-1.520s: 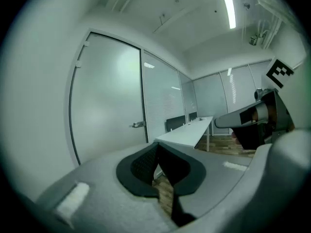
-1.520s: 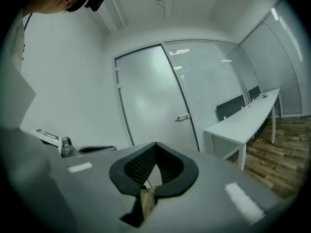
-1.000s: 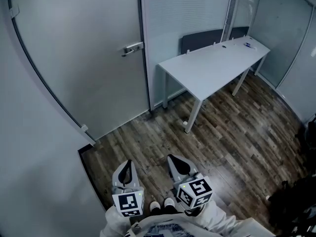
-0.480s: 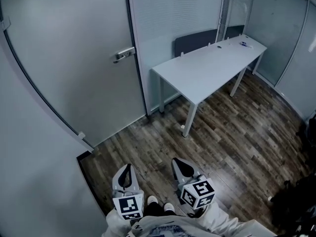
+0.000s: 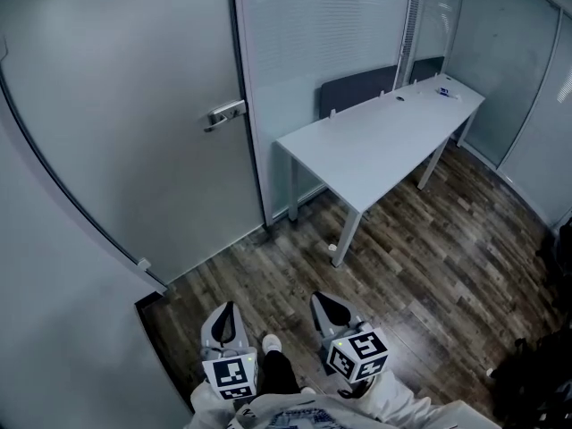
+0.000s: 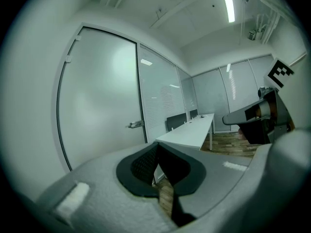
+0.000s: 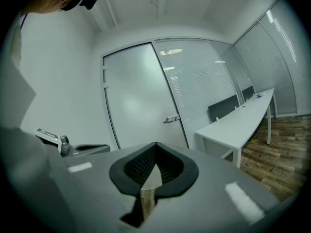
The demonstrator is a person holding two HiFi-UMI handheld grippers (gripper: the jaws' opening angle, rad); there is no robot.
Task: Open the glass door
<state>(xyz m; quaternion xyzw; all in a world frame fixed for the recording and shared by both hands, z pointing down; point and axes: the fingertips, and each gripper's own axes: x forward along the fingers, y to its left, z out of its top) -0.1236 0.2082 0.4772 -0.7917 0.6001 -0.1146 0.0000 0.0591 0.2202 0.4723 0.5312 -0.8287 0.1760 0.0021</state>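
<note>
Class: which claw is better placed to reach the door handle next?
Probably the left claw: it lines up with the door handle, while the right claw sits nearer the desk. Both are shut and empty.

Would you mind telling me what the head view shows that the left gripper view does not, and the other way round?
Only the head view shows the person's shoe and the left gripper from above, with its marker cube. Only the left gripper view shows the ceiling light and that gripper's jaws close up, shut with nothing between them. Both show the glass door, its handle, the white table, the wooden floor and the right gripper.
</note>
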